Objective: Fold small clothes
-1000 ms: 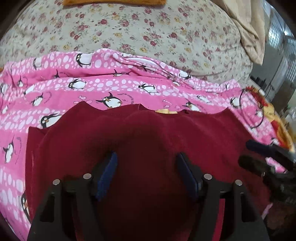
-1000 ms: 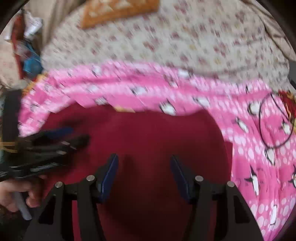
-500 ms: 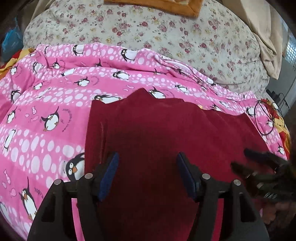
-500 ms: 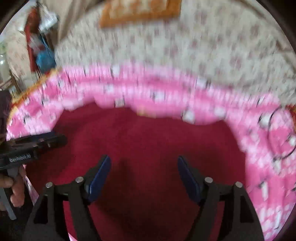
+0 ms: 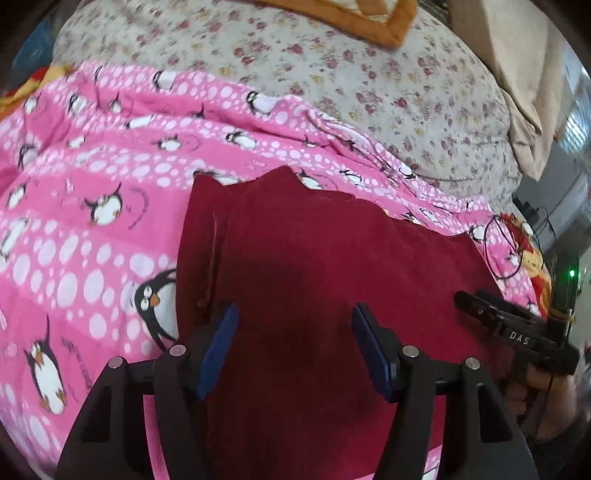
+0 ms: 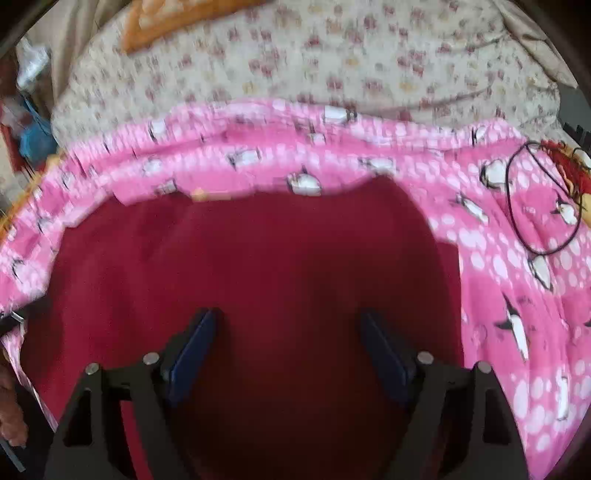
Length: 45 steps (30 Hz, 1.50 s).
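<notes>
- Left wrist view: your left gripper [image 5: 293,347] has slid leftward over the maroon garment [image 5: 314,258], fingers spread, gripping nothing.
- Your right gripper [image 6: 288,350] is opening wider than before, empty above the cloth.

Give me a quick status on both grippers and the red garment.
Left gripper open, nothing pinched. Right gripper empty, jaws opening. Red garment spread on pink penguin blanket, left edge folded. Black cord loop beside it, clear.

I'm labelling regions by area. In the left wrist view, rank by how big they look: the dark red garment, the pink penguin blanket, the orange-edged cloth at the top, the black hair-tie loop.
1. and 2. Pink penguin blanket and dark red garment: too alike to rank, and the garment lies nearer the camera.
3. Orange-edged cloth, cut off by the frame.
4. Black hair-tie loop.
</notes>
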{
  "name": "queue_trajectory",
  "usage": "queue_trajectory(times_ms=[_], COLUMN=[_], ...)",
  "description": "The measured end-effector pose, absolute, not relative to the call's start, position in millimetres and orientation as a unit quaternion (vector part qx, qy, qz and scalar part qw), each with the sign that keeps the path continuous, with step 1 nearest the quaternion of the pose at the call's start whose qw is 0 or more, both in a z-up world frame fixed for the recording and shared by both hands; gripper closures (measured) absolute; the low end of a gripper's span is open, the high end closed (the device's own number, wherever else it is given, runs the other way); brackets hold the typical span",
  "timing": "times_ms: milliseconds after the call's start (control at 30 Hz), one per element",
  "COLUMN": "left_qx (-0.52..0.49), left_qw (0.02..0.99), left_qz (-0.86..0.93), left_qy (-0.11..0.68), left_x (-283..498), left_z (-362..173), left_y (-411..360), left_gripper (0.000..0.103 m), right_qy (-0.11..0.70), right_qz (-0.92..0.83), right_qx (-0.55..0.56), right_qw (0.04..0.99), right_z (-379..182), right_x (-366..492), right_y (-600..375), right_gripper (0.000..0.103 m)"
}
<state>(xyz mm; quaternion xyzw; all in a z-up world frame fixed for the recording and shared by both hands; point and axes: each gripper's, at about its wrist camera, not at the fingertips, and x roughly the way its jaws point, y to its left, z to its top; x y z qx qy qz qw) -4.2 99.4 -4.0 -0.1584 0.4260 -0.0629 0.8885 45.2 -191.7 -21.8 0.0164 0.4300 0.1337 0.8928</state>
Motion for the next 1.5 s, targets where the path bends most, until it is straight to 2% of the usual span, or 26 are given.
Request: queue_trajectory(times_ms=[133,267,400,600,633,667,800,967,1100,1200,1267,1333,1367,1500], left_qx=[-0.202,-0.213,-0.228,-0.248,-0.257,-0.279,-0.299,-0.365,-0.414,-0.414,-0.406,-0.39,-0.38,-0.373], left_qw=[0.891,0.906,0.901,0.886,0.882,0.871,0.859,0.835,0.822,0.821,0.822,0.826,0.831,0.84], left_qz=[-0.077,-0.08,-0.044,0.003,-0.01,-0.036,-0.048,-0.062,-0.064,-0.073,-0.098,-0.107,-0.099,-0.061], left_qy=[0.4,0.356,0.366,0.393,0.394,0.402,0.412,0.408,0.386,0.386,0.387,0.393,0.393,0.389], left_x=[-20.0,-63.7,-98.7,-103.6,-103.3,-102.4,-102.3,-91.9,-75.0,-74.1,-81.2,-88.4,-89.6,-82.6], left_z=[9.5,17.4,6.1,-14.5,-16.3,-21.6,-29.5,-35.4,-41.4,-39.1,-35.6,-32.9,-32.1,-33.1], left_y=[110.8,112.3,116.6,128.1,126.5,124.7,121.7,137.8,151.1,149.2,142.4,136.3,136.6,143.0], left_gripper=[0.05,0.05,0.05,0.05,0.05,0.05,0.049,0.037,0.037,0.036,0.044,0.071,0.075,0.075], right_qy=[0.413,0.328,0.281,0.359,0.351,0.355,0.363,0.358,0.356,0.355,0.355,0.355,0.354,0.354], right_qz=[0.125,0.177,0.22,0.228,0.228,0.223,0.229,0.224,0.224,0.225,0.224,0.224,0.224,0.224], right_qx=[-0.024,-0.031,-0.082,-0.153,-0.129,-0.122,-0.107,-0.112,-0.113,-0.113,-0.113,-0.113,-0.113,-0.112], right_qw=[0.902,0.928,0.931,0.892,0.899,0.899,0.897,0.899,0.9,0.9,0.901,0.901,0.901,0.901], right_z=[-13.0,20.7,26.9,-20.9,-22.5,-23.2,-24.2,-26.6,-27.1,-27.1,-26.5,-26.6,-26.5,-26.5], right_x=[36.2,7.6,-18.2,-8.9,-7.5,-5.6,-3.8,-7.0,-7.9,-8.1,-8.2,-8.2,-8.2,-8.3], right_y=[-182.1,-169.4,-139.8,-101.5,-106.8,-109.1,-113.7,-113.9,-114.4,-114.3,-114.3,-114.3,-114.5,-115.3], right_gripper=[0.017,0.018,0.018,0.015,0.009,0.006,0.004,0.002,0.002,0.002,0.002,0.002,0.002,0.001])
